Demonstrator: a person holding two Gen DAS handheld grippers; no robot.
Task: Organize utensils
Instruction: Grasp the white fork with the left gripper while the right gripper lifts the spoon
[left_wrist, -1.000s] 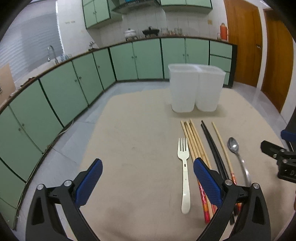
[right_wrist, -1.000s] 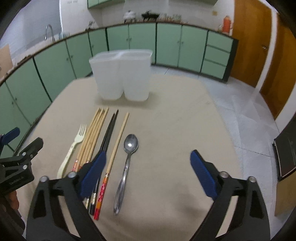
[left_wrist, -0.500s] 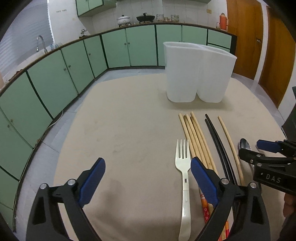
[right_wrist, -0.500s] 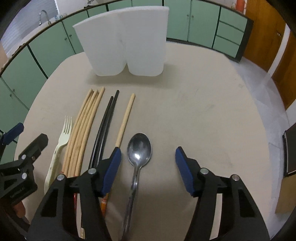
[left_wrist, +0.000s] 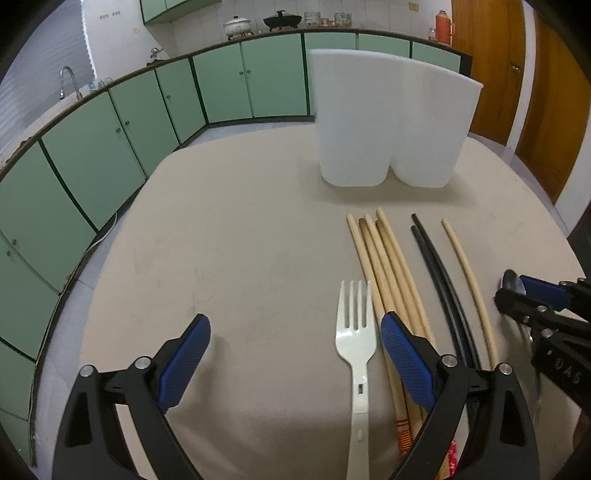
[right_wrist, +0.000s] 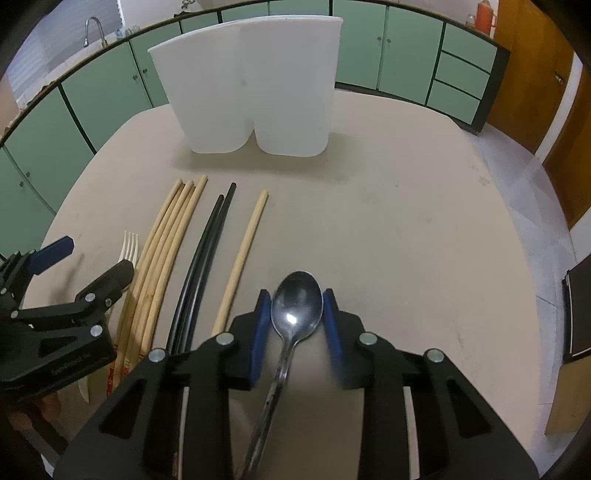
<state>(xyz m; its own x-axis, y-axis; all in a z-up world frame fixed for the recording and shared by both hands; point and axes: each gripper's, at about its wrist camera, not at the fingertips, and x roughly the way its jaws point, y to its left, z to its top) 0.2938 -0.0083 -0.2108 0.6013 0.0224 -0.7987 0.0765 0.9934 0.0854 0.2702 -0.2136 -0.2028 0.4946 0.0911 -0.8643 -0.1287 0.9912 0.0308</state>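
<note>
Beige bench (right_wrist: 406, 221); white holder (right_wrist: 251, 92); cream fork (left_wrist: 356, 343); tan chopsticks (right_wrist: 166, 251), red-patterned ends; black chopsticks (right_wrist: 207, 251); silver spoon (right_wrist: 295, 306); mint-green cabinets (left_wrist: 110, 147); blue-padded black jaws.

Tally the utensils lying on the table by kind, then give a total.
Wooden chopsticks: 5
Black chopsticks: 2
White plastic fork: 1
Metal spoon: 1
Total: 9

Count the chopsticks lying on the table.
7, side by side between the fork and spoon: four light wooden chopsticks bunched beside the fork, two black chopsticks next, one single light chopstick nearest the spoon.
</note>
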